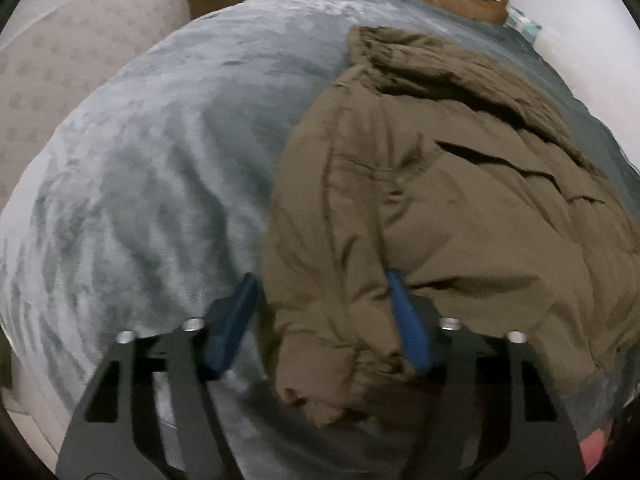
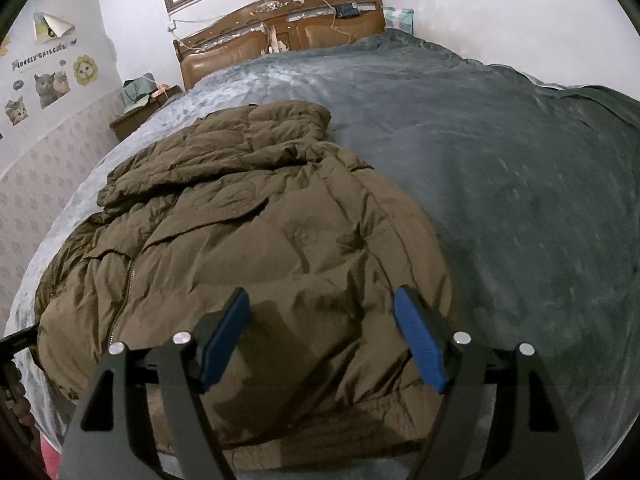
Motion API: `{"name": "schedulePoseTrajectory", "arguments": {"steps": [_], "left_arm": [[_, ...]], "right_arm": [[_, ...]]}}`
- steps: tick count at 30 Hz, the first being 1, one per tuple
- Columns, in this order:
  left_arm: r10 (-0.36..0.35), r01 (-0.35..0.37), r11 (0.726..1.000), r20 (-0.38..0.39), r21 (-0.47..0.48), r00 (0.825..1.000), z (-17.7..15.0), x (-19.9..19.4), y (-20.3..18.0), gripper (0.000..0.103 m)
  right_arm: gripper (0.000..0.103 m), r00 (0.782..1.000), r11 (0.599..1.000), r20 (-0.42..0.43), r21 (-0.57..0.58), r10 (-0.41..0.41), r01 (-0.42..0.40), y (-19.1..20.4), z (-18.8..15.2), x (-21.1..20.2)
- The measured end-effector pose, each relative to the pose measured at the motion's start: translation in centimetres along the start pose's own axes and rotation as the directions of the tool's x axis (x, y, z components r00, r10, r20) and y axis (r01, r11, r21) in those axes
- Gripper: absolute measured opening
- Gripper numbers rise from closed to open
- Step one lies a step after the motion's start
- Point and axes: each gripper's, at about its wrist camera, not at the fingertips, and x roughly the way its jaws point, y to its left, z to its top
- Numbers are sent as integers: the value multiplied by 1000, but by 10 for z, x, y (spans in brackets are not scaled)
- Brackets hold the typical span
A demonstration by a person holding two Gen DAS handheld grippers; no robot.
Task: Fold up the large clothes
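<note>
Nearest the left wrist camera, the left gripper (image 1: 320, 320) hung with its blue pads spread wide; a bunched corner of the olive padded jacket (image 1: 440, 184) lay between the jaws, one pad off its edge and the other partly tucked under a fold, though no pinch was made yet; that placement looked like readiness to take the hem for a fold. The right gripper (image 2: 322, 336) was likewise spread, poised low over the jacket's (image 2: 248, 232) near hem and tilted down toward the cloth; whether its pads touched the fabric could not be told. The jacket lay rumpled with its zip showing, at the foot edge of the bed (image 2: 500, 168), its hood end pointing to the headboard (image 2: 280, 36); the grey blanket stretched bare toward the bed's far corners.
</note>
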Motion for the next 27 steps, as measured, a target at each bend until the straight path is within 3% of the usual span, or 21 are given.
{"name": "schedulePoseTrajectory", "arguments": {"steps": [3, 6, 9, 18, 27], "left_arm": [[30, -30, 999, -1, 37, 1000, -2, 5, -10, 55], [41, -41, 997, 2, 70, 999, -4, 7, -19, 41], [74, -75, 991, 14, 107, 997, -5, 7, -27, 36], [60, -61, 995, 7, 83, 998, -4, 9, -26, 35], [65, -65, 994, 6, 92, 998, -3, 11, -25, 36]], "right_arm": [[76, 1000, 1000, 2, -8, -7, 7, 1, 0, 0], [76, 1000, 1000, 4, -5, -8, 8, 0, 0, -2], [76, 1000, 1000, 12, -8, -17, 17, -2, -2, -7], [79, 995, 995, -10, 17, -97, 97, -31, -3, -22], [79, 995, 996, -69, 58, -68, 72, -48, -19, -4]]}}
